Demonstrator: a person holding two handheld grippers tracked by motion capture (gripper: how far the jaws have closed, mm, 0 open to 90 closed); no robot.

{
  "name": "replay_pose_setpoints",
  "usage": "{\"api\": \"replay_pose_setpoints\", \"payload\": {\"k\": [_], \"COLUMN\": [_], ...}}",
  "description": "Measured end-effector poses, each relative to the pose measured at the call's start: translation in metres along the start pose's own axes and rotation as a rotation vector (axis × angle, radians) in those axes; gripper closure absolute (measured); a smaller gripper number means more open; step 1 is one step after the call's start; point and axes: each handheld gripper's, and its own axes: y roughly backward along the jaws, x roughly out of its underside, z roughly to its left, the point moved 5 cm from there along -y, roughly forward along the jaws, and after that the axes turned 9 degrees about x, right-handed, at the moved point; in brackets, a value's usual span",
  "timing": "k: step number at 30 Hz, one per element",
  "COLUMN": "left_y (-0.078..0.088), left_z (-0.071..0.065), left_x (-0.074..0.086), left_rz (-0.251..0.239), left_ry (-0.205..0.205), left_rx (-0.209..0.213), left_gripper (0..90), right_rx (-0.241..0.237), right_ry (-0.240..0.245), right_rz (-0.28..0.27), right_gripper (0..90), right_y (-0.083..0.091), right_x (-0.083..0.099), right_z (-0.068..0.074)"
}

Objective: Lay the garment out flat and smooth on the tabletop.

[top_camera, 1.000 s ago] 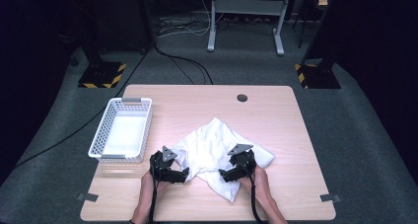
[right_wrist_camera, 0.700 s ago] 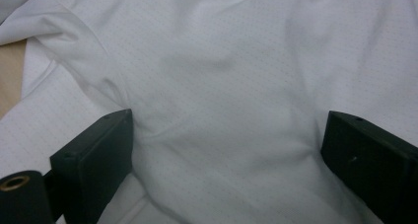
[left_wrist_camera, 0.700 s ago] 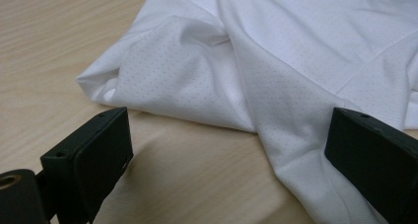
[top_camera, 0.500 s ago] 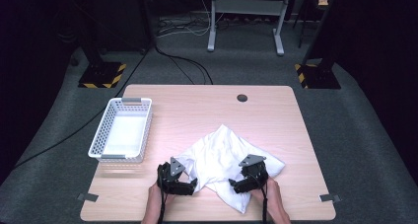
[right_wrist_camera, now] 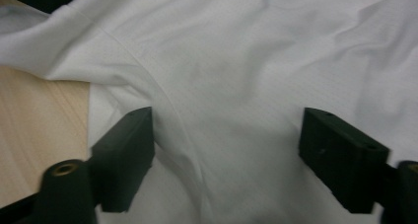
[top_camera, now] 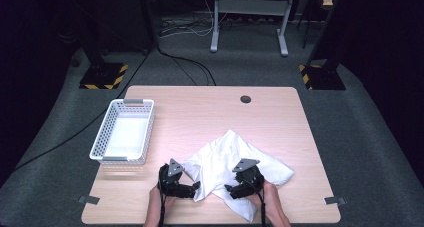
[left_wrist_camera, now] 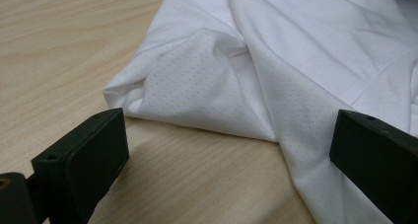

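Flanking the white cloth [top_camera: 235,159] — white basket [top_camera: 124,132] left, well apart.

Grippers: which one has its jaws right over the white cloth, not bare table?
The right gripper: white cloth spans the gap between its jaws. The left gripper sits at the cloth's edge, bare table between its jaws.

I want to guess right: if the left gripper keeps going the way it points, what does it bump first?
Probably the white cloth: the left gripper has open jaws aimed at its folded edge, bare table between.

white cloth [left_wrist_camera: 296,61] cut off at frame edges, forearms cropped
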Motion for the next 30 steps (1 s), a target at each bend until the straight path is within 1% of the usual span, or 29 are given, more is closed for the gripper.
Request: {"api": "replay_pose_setpoints", "payload": {"k": [1, 2, 3, 4, 5, 6, 7, 8, 10, 11, 12, 13, 18, 22, 24, 25, 26, 27, 28, 29, 30], "left_y": [0.001, 0.001, 0.001, 0.001, 0.000, 0.000, 0.000, 0.000, 0.000, 0.000, 0.000, 0.000, -0.001, -0.001, -0.001, -0.001, -0.001, -0.001, -0.004, -0.006, -0.010], "left_z": [0.000, 0.000, 0.000, 0.000, 0.000, 0.000, 0.000, -0.001, -0.001, -0.001, -0.001, -0.001, -0.001, -0.001, -0.001, -0.002, -0.003, -0.003, -0.006, -0.008, -0.010], "left_x": [0.000, 0.000, 0.000, 0.000, 0.000, 0.000, 0.000, 0.000, 0.000, 0.000, 0.000, 0.000, 0.000, 0.000, 0.000, 0.000, -0.001, -0.001, -0.002, -0.005, -0.007], "left_rz": [-0.008, -0.014, -0.012, -0.007, -0.004, -0.002, 0.000, -0.001, 0.000, 0.000, 0.005, 0.005, 0.010, 0.017, 0.011, 0.007, 0.011, 0.011, 0.018, 0.021, 0.017], "left_ry": [0.000, 0.002, 0.001, -0.002, -0.003, -0.004, -0.007, -0.009, -0.010, -0.010, -0.009, -0.009, -0.015, -0.019, -0.022, -0.026, -0.034, -0.034, -0.056, -0.070, -0.069], "left_rx": [-0.005, -0.010, -0.014, -0.015, -0.017, -0.021, -0.022, -0.025, -0.028, -0.028, -0.033, -0.033, -0.043, -0.043, -0.045, -0.050, -0.045, -0.045, -0.056, -0.050, -0.039], "left_gripper": [1.0, 1.2, 1.4, 1.4, 1.3, 1.2, 1.2, 1.3, 1.3, 1.3, 1.3, 1.2, 0.6, 0.6, 0.5, 0.5, 0.4, 0.2, 0.1, 0.1, 0.1], "right_rx": [0.006, 0.000, 0.000, 0.013, 0.017, 0.013, 0.011, -0.013, -0.026, -0.026, -0.030, -0.030, -0.016, 0.008, 0.018, 0.026, 0.035, 0.035, 0.044, 0.052, 0.058], "right_ry": [0.006, -0.007, -0.009, -0.016, -0.034, -0.050, -0.070, -0.100, -0.124, -0.124, -0.140, -0.140, -0.174, -0.211, -0.231, -0.239, -0.244, -0.244, -0.257, -0.263, -0.275], "right_rz": [0.021, 0.010, 0.001, -0.001, -0.003, -0.006, -0.012, -0.025, -0.042, -0.042, -0.060, -0.060, -0.129, -0.175, -0.180, -0.177, -0.171, -0.171, -0.149, -0.137, -0.123], "right_gripper": [32.4, 40.5, 49.0, 58.3, 66.6, 72.8, 76.4, 78.4, 80.0, 80.0, 80.4, 80.4, 80.3, 80.2, 80.2, 80.1, 80.1, 80.1, 80.1, 80.1, 80.1], "right_y": [-0.005, -0.005, -0.004, -0.003, -0.002, -0.001, -0.001, 0.000, 0.002, 0.002, 0.005, 0.005, 0.021, 0.036, 0.039, 0.039, 0.039, 0.039, 0.034, 0.032, 0.030], "right_x": [-0.001, -0.001, -0.002, -0.002, -0.002, -0.002, -0.001, 0.000, 0.001, 0.001, 0.000, 0.000, -0.005, -0.008, -0.008, -0.008, -0.007, -0.007, -0.004, -0.003, -0.001], "right_z": [0.003, 0.003, 0.002, 0.001, -0.003, -0.005, -0.008, -0.012, -0.016, -0.016, -0.018, -0.018, -0.023, -0.036, -0.043, -0.046, -0.050, -0.050, -0.057, -0.060, -0.064]}}
